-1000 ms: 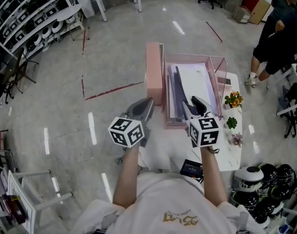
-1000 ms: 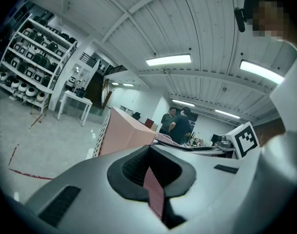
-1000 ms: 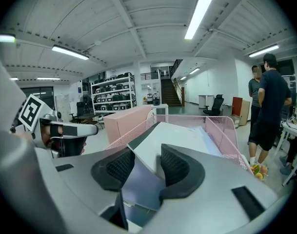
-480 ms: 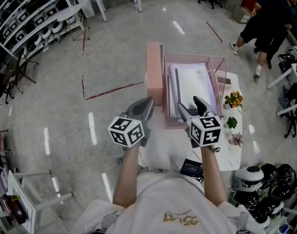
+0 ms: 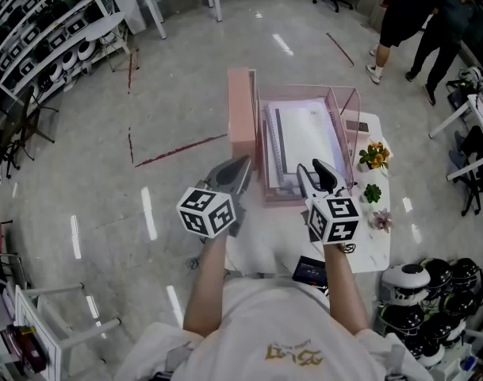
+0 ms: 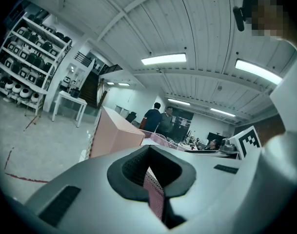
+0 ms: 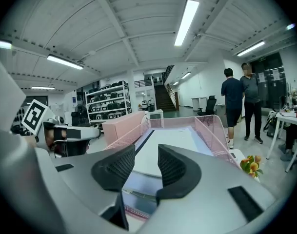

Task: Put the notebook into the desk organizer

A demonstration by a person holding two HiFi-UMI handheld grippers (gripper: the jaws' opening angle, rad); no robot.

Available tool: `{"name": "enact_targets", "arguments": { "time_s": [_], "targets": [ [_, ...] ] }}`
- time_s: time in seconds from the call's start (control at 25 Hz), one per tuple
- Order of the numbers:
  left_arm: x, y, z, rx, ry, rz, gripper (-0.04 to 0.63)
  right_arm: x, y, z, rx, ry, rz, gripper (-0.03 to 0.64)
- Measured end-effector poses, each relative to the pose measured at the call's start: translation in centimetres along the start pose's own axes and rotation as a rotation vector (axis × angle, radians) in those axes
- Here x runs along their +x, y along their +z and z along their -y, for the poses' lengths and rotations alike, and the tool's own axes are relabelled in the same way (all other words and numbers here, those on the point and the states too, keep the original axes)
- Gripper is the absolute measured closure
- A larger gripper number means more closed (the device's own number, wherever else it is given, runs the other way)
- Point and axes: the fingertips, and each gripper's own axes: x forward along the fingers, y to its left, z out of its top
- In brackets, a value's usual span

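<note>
One notebook [image 5: 308, 137] [image 7: 172, 147] lies flat inside the single desk organizer [image 5: 346, 125] [image 7: 211, 130], a pink wire-mesh tray with upright walls. Its smooth white cover faces up, the dark spiral binding runs along its left edge, and its long axis runs near to far. Two grippers flank the tray's near end. The right gripper [image 5: 317, 173] [image 7: 146, 160] hovers over the notebook's near edge. Its ribbed black pads stand apart and have just been closing, with the notebook showing beyond the gap but not pinched. The left gripper [image 5: 239, 169] [image 6: 149, 155] is clamped on a strip of the organizer's pink mesh at the near left. Everything sits on a white table [image 5: 265, 248], with three small plants [image 5: 373, 154] along its right edge.
</note>
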Motion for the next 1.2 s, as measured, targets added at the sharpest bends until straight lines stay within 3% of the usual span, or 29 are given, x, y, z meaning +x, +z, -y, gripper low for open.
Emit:
{"name": "enact_targets", "arguments": {
  "time_s": [0.16,0.28,0.6,1.2],
  "targets": [
    [0.5,0.0,0.8,0.014,-0.013,-0.009,0.58,-0.8,-0.1,0.4,0.03,0.007,0.006,0.513],
    [1.2,-0.2,1.4,0.032,-0.021,-0.017,0.58,-1.2,-0.5,0.5,0.055,0.022,-0.008,0.603],
    [1.7,-0.4,2.3,0.067,-0.027,-0.035,0.58,-2.0,-0.9,0.8,-0.058,-0.03,-0.037,0.604],
    [1.7,-0.7,2.6,0.071,-0.029,-0.042,0.58,-2.5,-1.1,1.4,-0.052,-0.047,-0.036,0.604]
  ]
}}
